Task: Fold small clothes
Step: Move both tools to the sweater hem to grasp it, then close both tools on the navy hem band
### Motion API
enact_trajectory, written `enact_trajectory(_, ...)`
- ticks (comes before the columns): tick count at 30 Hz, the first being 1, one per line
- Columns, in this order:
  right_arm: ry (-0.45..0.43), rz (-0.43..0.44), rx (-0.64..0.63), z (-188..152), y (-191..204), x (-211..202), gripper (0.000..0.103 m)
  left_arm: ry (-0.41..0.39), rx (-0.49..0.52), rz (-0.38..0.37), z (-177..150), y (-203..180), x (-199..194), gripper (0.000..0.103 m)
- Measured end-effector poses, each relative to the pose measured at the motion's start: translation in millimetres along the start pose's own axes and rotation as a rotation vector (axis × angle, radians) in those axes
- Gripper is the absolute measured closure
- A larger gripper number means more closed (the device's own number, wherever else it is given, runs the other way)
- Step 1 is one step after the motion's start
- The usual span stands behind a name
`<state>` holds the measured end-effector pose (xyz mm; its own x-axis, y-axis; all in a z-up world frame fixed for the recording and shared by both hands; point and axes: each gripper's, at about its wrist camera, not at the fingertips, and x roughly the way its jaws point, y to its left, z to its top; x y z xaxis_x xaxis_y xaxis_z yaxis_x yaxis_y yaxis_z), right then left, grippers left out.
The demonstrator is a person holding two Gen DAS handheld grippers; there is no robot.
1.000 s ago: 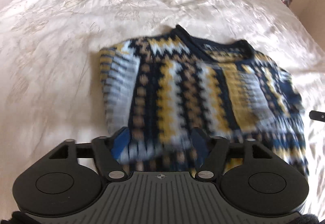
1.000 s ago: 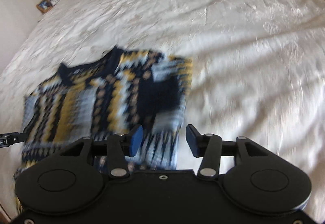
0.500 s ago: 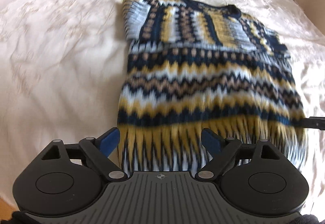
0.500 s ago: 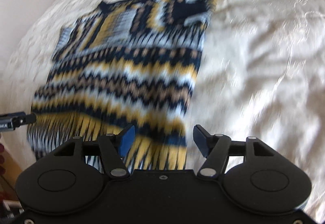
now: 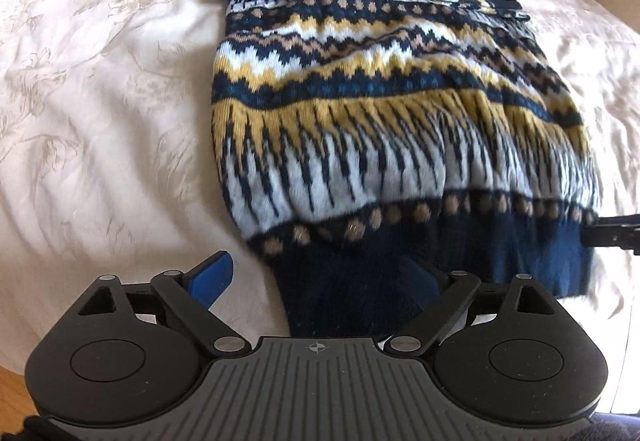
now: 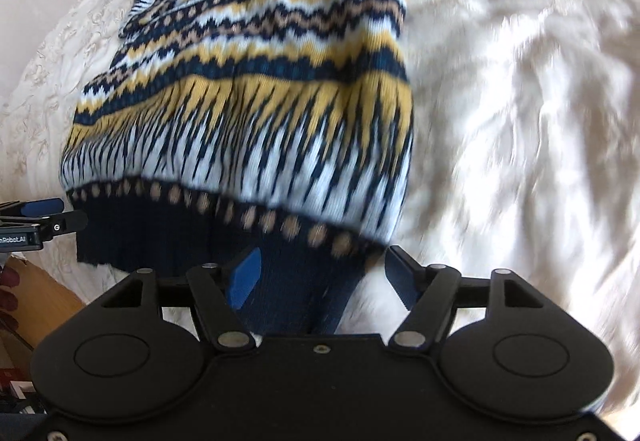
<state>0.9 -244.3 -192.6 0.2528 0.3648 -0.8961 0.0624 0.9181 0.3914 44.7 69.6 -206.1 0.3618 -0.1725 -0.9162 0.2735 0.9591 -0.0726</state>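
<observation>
On the white embroidered bedspread (image 5: 104,113), the navy, yellow and white patterned knit sweater (image 5: 384,89) lies flat, its sleeves folded across the chest. Its long axis runs straight away from both tools, with the dark ribbed hem (image 5: 440,261) nearest and the collar farthest. The left hand-held gripper (image 5: 316,273) stands with jaws apart over the hem's left corner; the right hand-held gripper (image 6: 320,277) stands likewise over the right corner. Neither is clamped on fabric. Both sit equally close to the hem, so the next fold probably starts there. No containers are visible.
</observation>
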Motion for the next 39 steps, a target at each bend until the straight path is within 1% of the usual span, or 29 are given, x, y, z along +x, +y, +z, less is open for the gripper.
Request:
enact_trajectory(4, -0.013, -0.015, -0.004, -10, 5, 3, 0.031, 0.002, -0.018, -0.017, -5, 2, 9, 0.012)
enact_trajectory(7, -0.018, -0.016, 0.001, -12, 7, 6, 0.031, 0.006, -0.042, -0.043, -3, 3, 19, 0.012)
enact_trajectory(10, -0.009, -0.018, -0.004, -11, 6, 12, 0.031, 0.017, -0.052, -0.049, 1, 1, 28, 0.010)
enact_trajectory(13, 0.005, -0.004, 0.027, -11, 2, 18, 0.030, 0.033, -0.072, -0.068, 4, -1, 37, 0.009)
enact_trajectory(19, 0.029, 0.037, 0.083, -10, -7, 27, 0.028, 0.046, -0.099, -0.053, 3, -1, 43, 0.010)
enact_trajectory(20, 0.031, 0.045, 0.091, -10, -8, 28, 0.028, 0.043, -0.104, -0.047, 3, -1, 42, 0.013)
enact_trajectory(21, 0.032, 0.052, 0.099, -9, -9, 29, 0.032, 0.041, -0.114, -0.040, 3, -1, 42, 0.017)
enact_trajectory(22, 0.035, 0.062, 0.110, -9, -11, 29, 0.042, 0.038, -0.124, -0.035, 2, -1, 42, 0.020)
enact_trajectory(23, 0.039, 0.077, 0.122, -9, -12, 30, 0.050, 0.039, -0.131, -0.027, 1, 0, 41, 0.028)
enact_trajectory(24, 0.045, 0.085, 0.135, -7, -12, 31, 0.075, 0.043, -0.131, -0.018, 1, 1, 40, 0.039)
enact_trajectory(25, 0.051, 0.090, 0.150, -6, -12, 31, 0.090, 0.040, -0.129, -0.006, 1, 1, 37, 0.046)
enact_trajectory(27, 0.033, 0.089, 0.147, -6, -7, 26, 0.091, 0.025, -0.116, -0.024, 0, 2, 31, 0.082)
enact_trajectory(29, 0.007, 0.082, 0.116, -7, -1, 17, 0.091, 0.023, -0.096, -0.042, 0, 1, 24, 0.089)
enact_trajectory(31, -0.020, 0.069, 0.096, -8, 6, 3, 0.091, 0.001, -0.071, -0.053, 1, 0, 12, 0.092)
enact_trajectory(36, -0.097, 0.076, 0.076, -18, 12, -40, 0.092, -0.075, -0.026, -0.082, -1, 1, -33, 0.093)
enact_trajectory(39, -0.112, 0.056, 0.078, -26, 12, -55, 0.092, -0.097, -0.004, -0.106, -8, 3, -49, 0.093)
